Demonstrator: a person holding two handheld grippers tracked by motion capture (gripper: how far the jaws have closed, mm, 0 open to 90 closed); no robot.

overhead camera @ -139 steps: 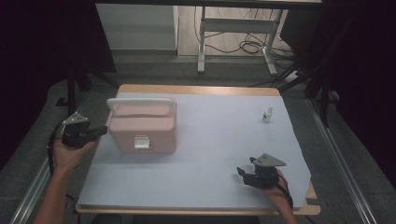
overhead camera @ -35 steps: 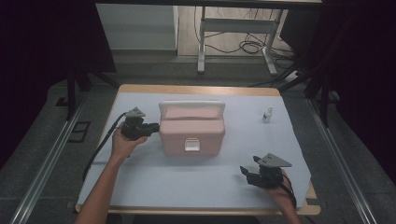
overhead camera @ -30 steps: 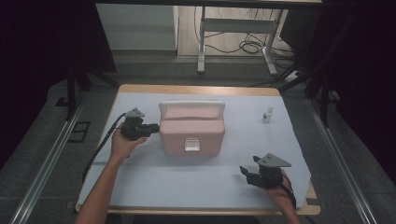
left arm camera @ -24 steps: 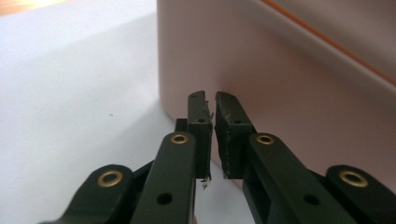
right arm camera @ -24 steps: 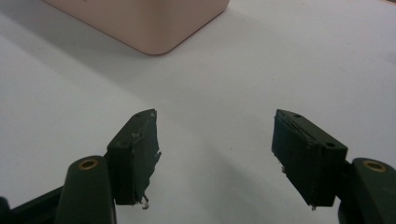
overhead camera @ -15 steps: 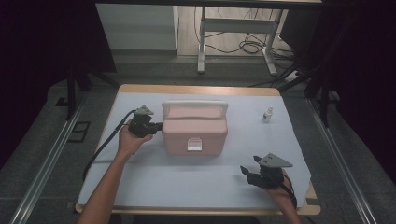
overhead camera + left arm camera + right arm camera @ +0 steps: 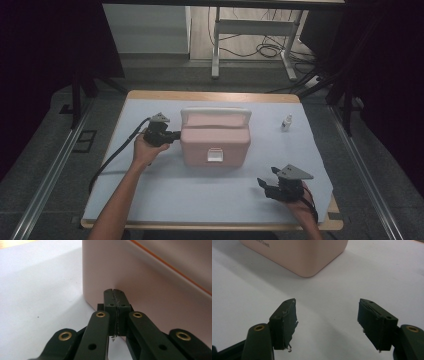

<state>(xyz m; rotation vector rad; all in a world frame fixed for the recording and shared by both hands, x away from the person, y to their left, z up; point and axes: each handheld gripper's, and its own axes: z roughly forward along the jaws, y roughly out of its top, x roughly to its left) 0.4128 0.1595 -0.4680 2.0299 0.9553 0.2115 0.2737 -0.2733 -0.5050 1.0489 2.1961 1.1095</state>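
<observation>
Pink plastic lidded box (image 7: 215, 137) with a white carry handle is seen mid-table on the white sheet, and the step in hand is judged to be a sideways push, since the left gripper (image 7: 115, 296), jaws pressed fully together with nothing between them, is set against the box's side wall near its front corner. The right gripper (image 7: 327, 322) is held wide open and empty near the table's front edge, well apart from the box. A steady, level shove is probably called for next, kept low on the wall so the box is slid rather than tipped.

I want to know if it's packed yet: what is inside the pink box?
Its contents cannot be seen: the pink box is closed, its white handle lying on the lid and its white latch at the front.
</observation>
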